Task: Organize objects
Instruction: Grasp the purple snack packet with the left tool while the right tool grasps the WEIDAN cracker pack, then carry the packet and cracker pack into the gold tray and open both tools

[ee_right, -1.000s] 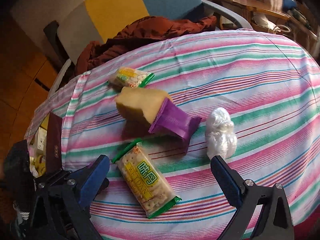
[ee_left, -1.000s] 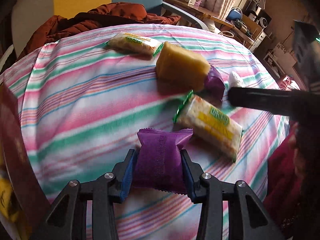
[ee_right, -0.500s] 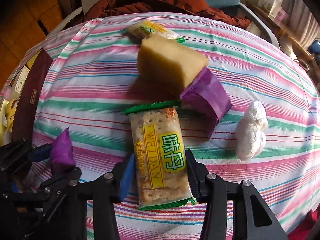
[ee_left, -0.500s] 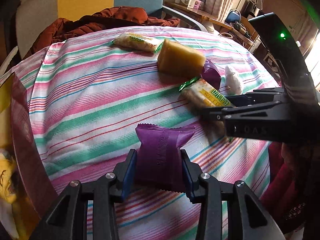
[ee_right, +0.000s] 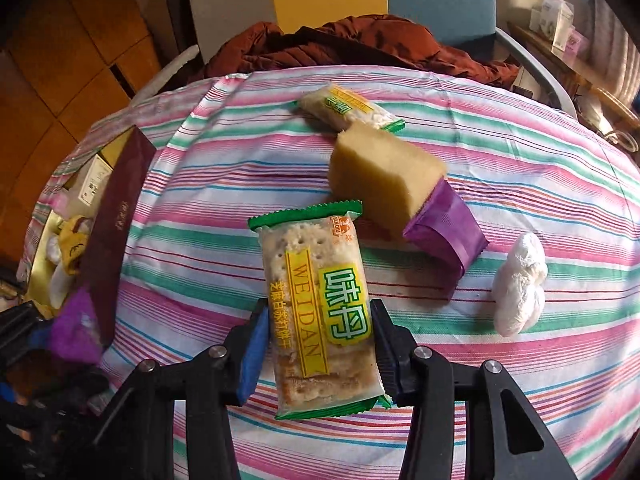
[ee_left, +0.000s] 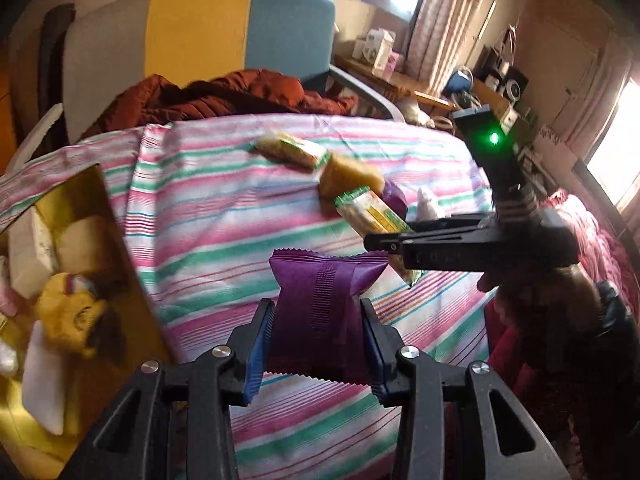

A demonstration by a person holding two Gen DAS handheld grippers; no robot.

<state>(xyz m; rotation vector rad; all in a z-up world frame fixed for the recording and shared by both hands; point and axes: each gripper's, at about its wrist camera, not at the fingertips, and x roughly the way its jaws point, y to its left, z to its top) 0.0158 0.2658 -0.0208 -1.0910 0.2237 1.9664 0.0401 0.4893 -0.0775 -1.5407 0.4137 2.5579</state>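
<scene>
left claw [ee_left: 316, 344]: clamps purple pack [ee_left: 320, 312] at mid-body, pads pinch its sides in, pack lifted off surface [ee_left: 208, 216]
right claw [ee_right: 318, 348]: its jaws have just been closing; now grips cracker pack [ee_right: 318, 312] across lower half, top end sticks forward
box [ee_left: 60, 264]: open, at left edge of surface, gold inside, maroon wall, holds small items; judged the drop spot
step: carry both packs toward box
how to: keep squeeze light, crackers likely snap under pressure; hold cracker pack level so the free end does not sag; bring one claw in at a time, they sit close; release low inside box
purple pack: crinkly foil, serrated ends, ribbed back seam, puffy and soft
cracker pack: clear film, green serrated ends, yellow label, flat stiff rectangle
left on surface: second cracker pack [ee_right: 348, 110], yellow cake block [ee_right: 384, 172] half out of purple wrapper, white plastic wad [ee_right: 520, 284]
surface cloth: striped pink, green, white, slightly wrinkled
</scene>
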